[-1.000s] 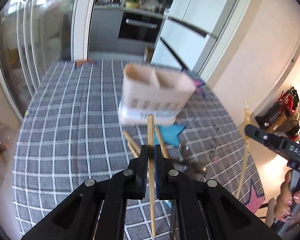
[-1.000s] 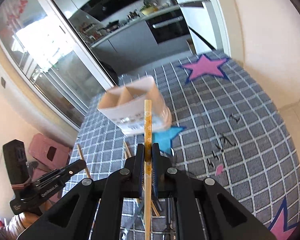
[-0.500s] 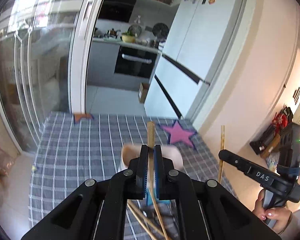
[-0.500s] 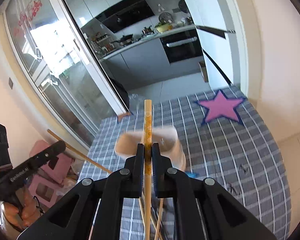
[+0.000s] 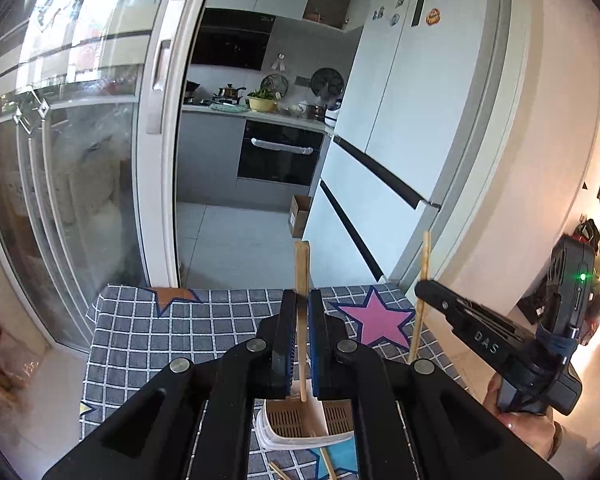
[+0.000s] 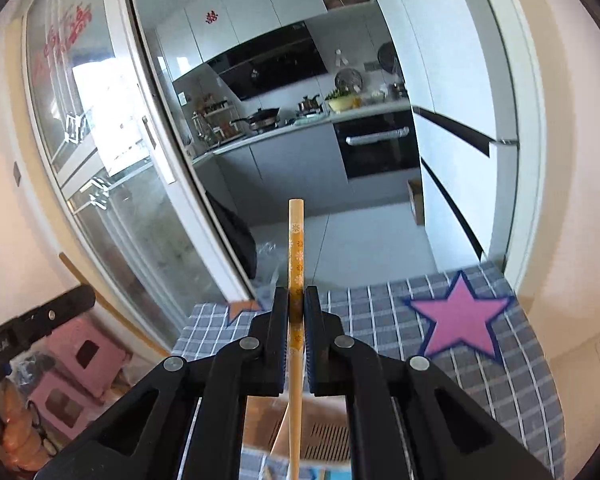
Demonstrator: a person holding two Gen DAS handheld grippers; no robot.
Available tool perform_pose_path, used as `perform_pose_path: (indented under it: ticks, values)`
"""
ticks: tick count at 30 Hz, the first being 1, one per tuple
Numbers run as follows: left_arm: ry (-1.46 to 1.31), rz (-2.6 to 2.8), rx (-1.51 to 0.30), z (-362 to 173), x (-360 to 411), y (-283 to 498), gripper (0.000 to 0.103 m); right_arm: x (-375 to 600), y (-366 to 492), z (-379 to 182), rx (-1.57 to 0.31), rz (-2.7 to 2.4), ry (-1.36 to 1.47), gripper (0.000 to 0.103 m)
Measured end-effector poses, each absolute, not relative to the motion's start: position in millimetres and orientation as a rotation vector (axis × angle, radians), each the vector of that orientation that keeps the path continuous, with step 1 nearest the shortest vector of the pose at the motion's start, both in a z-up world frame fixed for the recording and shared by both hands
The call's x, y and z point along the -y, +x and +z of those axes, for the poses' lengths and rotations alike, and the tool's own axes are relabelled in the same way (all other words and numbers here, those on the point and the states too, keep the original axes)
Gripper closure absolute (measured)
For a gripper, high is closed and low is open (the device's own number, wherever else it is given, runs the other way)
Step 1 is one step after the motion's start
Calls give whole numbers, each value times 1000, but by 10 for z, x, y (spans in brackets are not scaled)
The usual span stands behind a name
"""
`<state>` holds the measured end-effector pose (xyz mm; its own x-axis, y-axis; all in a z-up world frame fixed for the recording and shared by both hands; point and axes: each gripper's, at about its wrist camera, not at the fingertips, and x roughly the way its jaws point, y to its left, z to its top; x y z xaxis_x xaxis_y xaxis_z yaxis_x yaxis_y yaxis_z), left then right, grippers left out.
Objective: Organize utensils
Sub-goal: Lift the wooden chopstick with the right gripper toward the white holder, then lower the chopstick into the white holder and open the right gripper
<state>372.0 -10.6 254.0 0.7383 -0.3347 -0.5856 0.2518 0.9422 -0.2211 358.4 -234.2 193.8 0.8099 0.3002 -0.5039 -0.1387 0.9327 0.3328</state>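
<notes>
My left gripper [image 5: 299,304] is shut on a plain wooden chopstick [image 5: 301,272] held upright, its lower end above the beige utensil holder [image 5: 300,424] seen between the fingers. My right gripper [image 6: 296,300] is shut on a chopstick with a flower pattern [image 6: 295,248], also upright, over the same holder [image 6: 324,436]. In the left wrist view the right gripper [image 5: 424,284] shows at the right, with its chopstick [image 5: 422,276]. The left gripper's tip [image 6: 76,300] shows at the left of the right wrist view.
The table wears a grey checked cloth [image 5: 160,336] with a pink star [image 5: 376,320]. Loose chopsticks [image 5: 326,464] lie on the cloth below the holder. Beyond the far edge are a glass sliding door [image 5: 80,184], a fridge [image 5: 392,140] and pink stools [image 6: 80,368].
Both grippers have tilted up and moved over the holder with their chopsticks. The holder has slid from the middle of each view to the bottom edge, under the fingers.
</notes>
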Motion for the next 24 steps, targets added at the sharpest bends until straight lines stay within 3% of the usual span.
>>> perform_pose_path:
  ticks: [10,24]
  values:
    - [-53,-317,-706,1930,382,3955,66,2062,3883,1566,-507,223,174,95]
    - [35,-246,-676,1387,370,3865,65,1759,3709,1041,-578,268,3,95]
